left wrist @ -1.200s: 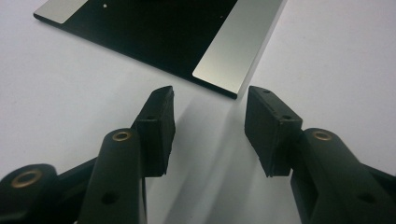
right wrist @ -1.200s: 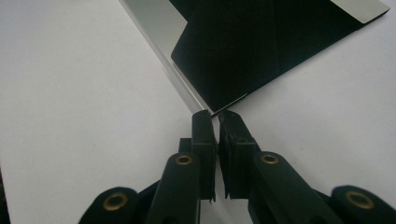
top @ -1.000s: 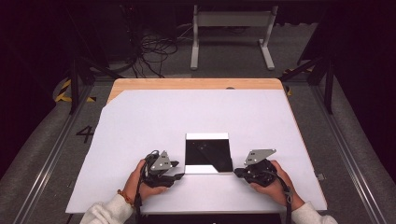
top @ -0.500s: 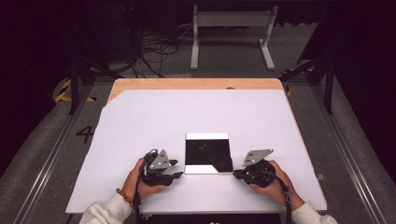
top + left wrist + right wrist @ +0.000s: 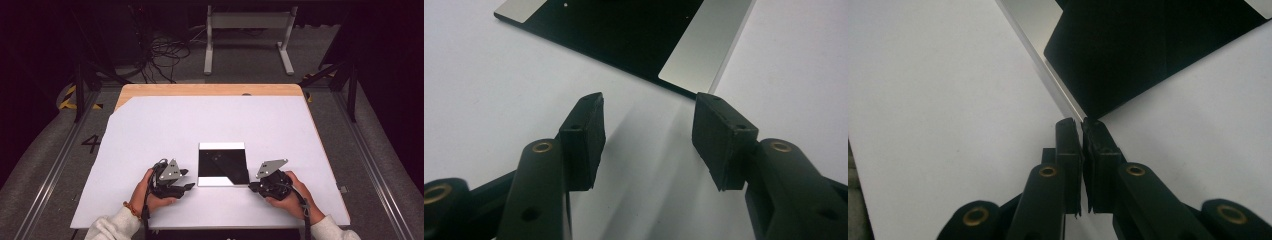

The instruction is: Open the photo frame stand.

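A square sheet (image 5: 222,160), black with pale silvery strips, lies flat on the white table (image 5: 200,125) between my two hands. One part of it looks folded over along a diagonal. My left gripper (image 5: 189,180) rests just left of the sheet's near left corner. In the left gripper view the left gripper (image 5: 649,107) is open with bare table between its pads, and the sheet (image 5: 624,30) lies just beyond. My right gripper (image 5: 251,185) sits at the near right corner. In the right gripper view the right gripper (image 5: 1082,122) is shut, and the sheet's (image 5: 1148,45) black corner runs in between its tips.
The white table surface stretches wide beyond and to both sides of the sheet, with a wooden strip (image 5: 210,90) along its far edge. A metal stand (image 5: 247,35) and cables (image 5: 165,50) stand on the dark floor behind. Rails run beside the table.
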Tool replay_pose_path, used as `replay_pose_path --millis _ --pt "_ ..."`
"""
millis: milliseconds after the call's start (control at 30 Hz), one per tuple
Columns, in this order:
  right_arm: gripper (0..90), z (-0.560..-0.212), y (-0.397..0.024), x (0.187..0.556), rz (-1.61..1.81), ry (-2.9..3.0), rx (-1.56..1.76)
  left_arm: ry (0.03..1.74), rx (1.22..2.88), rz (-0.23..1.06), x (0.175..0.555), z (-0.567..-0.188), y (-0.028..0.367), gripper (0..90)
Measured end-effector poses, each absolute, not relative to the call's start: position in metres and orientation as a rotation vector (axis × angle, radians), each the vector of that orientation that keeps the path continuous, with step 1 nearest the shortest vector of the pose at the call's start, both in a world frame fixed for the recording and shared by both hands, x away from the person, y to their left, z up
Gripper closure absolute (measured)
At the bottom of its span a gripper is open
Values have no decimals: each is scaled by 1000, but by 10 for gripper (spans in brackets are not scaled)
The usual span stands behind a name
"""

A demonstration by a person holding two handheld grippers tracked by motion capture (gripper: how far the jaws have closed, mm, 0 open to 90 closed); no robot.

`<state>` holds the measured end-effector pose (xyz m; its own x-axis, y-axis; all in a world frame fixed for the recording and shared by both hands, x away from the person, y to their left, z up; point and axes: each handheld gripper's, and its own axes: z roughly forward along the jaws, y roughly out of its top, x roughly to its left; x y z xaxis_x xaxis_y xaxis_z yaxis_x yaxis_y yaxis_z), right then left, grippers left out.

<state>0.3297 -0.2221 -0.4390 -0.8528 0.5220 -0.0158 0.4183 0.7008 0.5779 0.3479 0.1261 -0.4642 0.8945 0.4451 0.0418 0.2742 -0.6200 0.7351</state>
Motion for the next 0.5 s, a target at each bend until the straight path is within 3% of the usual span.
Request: replay_pose_path --millis 500 --pt "872 -438 -220 332 819 2744 769 500 2288 279 347 -465 121 471"
